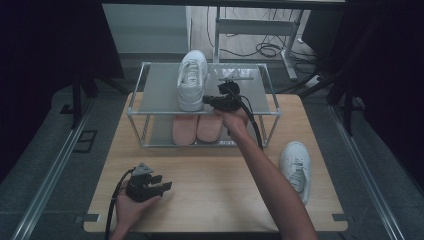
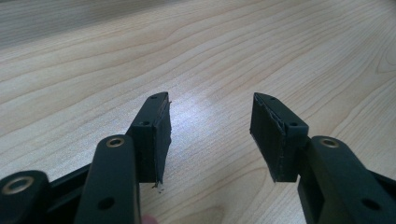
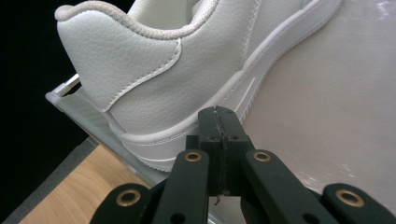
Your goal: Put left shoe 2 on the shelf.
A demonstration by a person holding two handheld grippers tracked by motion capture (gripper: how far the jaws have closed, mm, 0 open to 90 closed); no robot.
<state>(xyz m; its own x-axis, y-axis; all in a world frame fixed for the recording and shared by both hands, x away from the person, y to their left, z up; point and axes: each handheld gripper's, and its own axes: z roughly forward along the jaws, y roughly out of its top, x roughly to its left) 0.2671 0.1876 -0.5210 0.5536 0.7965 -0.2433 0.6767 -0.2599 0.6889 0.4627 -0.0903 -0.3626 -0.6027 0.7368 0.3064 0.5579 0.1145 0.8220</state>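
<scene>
Pressed tight together with nothing between them, the right gripper (image 3: 219, 122) jaws are being nudged against the heel of the white sneaker (image 3: 187, 70) on the glass rack's top shelf (image 1: 160, 90); light, soft-collared, probably best pinched there.

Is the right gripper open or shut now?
Shut. The right gripper has its two black jaws pressed together with nothing between them, beside the white sneaker on the rack's top shelf.

Dim room, grey floor (image 1: 60, 130), wooden table (image 1: 210, 185), dark curtains (image 1: 45, 45).
</scene>
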